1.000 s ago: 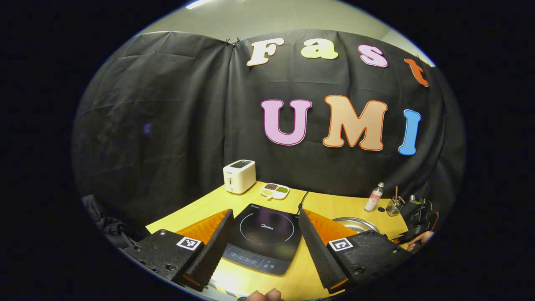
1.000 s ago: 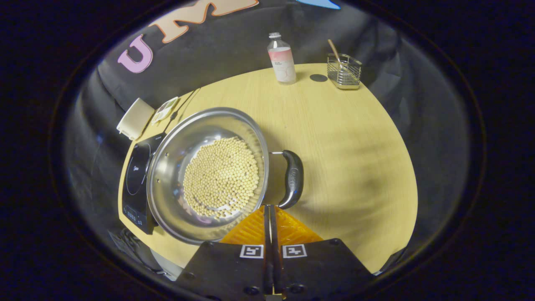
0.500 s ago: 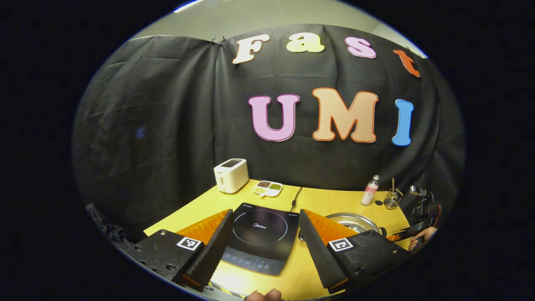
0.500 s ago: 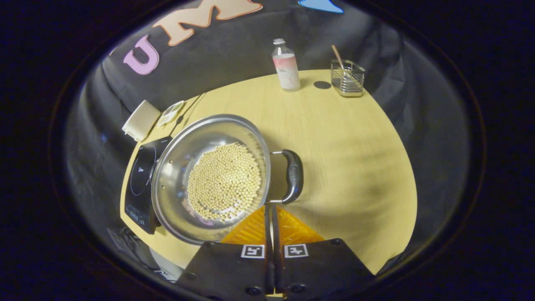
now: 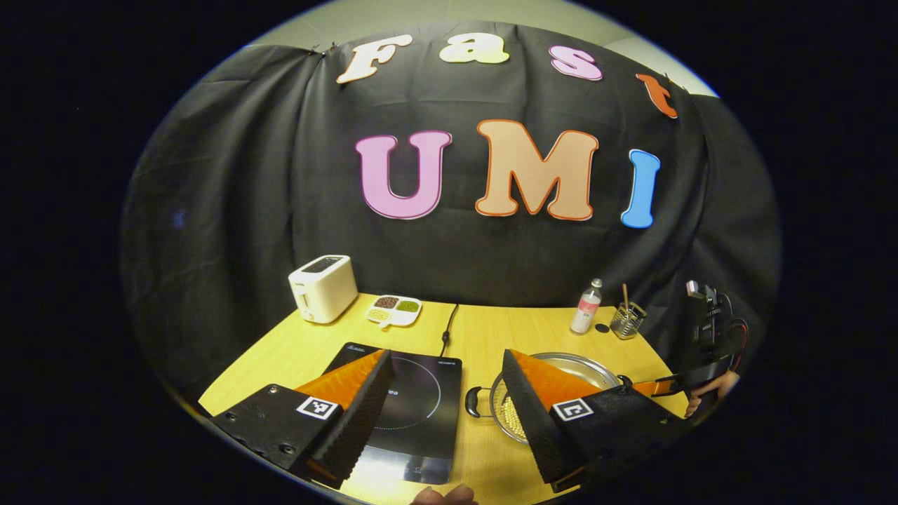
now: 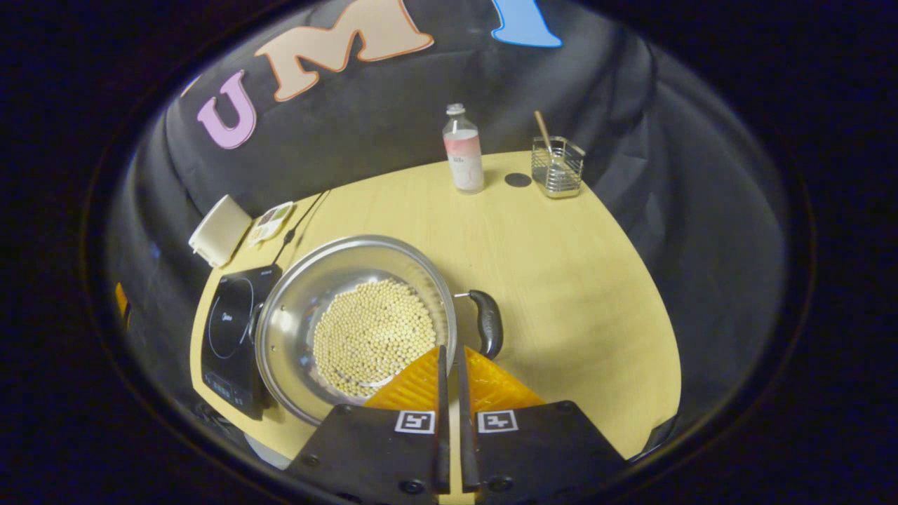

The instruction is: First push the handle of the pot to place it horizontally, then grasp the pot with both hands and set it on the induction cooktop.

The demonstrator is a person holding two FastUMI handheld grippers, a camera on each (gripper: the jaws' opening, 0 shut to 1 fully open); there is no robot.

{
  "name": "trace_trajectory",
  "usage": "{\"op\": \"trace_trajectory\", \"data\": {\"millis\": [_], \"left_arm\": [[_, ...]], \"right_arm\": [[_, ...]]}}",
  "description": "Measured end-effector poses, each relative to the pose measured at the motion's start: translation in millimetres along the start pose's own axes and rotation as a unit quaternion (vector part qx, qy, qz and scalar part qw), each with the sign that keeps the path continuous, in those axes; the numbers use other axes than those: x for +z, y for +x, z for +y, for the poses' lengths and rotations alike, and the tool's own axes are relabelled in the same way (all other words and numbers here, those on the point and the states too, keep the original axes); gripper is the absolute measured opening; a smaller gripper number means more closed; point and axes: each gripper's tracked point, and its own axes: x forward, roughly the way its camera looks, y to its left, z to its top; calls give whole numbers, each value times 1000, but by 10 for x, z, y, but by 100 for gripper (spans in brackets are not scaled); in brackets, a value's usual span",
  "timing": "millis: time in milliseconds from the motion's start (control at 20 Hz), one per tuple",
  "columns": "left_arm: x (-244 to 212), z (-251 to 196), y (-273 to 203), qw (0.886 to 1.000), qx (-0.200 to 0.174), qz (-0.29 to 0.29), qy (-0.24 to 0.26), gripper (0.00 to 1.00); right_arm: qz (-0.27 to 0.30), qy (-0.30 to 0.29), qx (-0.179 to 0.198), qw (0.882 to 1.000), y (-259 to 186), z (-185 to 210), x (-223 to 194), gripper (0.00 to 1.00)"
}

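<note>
A steel pot [image 6: 295, 330] holding pale beans [image 6: 375, 337] stands on the wooden table just right of the black induction cooktop [image 6: 231, 337]. Its black right handle [image 6: 489, 322] lies a little past and to the right of my right gripper [image 6: 449, 348], whose fingers stand almost together with only a thin slit and nothing between them. In the left gripper view my left gripper [image 5: 445, 358] is open above the table's near edge, framing the cooktop [image 5: 414, 400] and the pot's left handle [image 5: 473, 401]. The pot [image 5: 596, 368] is partly hidden behind my right finger. Farther right a hand holds the right gripper [image 5: 673, 384].
A white toaster [image 5: 321, 287] and a divided dish [image 5: 394, 310] sit at the back left. The cooktop's cord [image 5: 449, 326] runs to the wall. A bottle [image 6: 463, 151], a dark disc [image 6: 518, 180] and a wire holder [image 6: 558, 165] stand at the back right. Bare tabletop [image 6: 582, 294] lies right of the pot.
The right gripper has drawn back from the pot's right handle, which it touched a second ago. The left gripper has swung right, bringing the pot and its left handle into view.
</note>
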Motion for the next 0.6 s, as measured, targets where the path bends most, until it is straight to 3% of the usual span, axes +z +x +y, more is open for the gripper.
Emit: {"op": "trace_trajectory", "data": {"millis": [50, 100, 200, 350, 400, 450, 500, 550, 600], "left_arm": [[-12, -17, 70, 1000, -13, 5, -3, 95], [-30, -30, 130, 1000, -24, 8, -4, 95], [-79, -70, 290, 999, -47, 11, -2, 95], [-219, -124, 481, 997, -65, 32, 6, 95], [-279, -148, 536, 997, -68, 41, 8, 96], [-370, -189, 622, 996, -70, 50, 9, 95], [-482, -228, 675, 995, -72, 66, 10, 95], [-653, -276, 728, 993, -74, 89, 12, 95], [-762, -324, 769, 992, -75, 105, 10, 96]], "right_arm": [[-7, 0, -14, 1000, -40, -28, 30, 0], [-16, 2, -22, 1000, -69, -42, 81, 7], [-25, 9, -33, 999, -84, -15, 129, 12], [-27, 2, -56, 998, -79, -50, 125, 37], [-27, -8, -64, 998, -38, -77, 129, 51], [-22, -17, -70, 997, -7, -101, 118, 50], [-11, -25, -73, 997, 47, -116, 94, 66], [0, -30, -73, 997, 85, -121, 51, 73], [1, -32, -70, 997, 135, -121, 61, 73]]}}
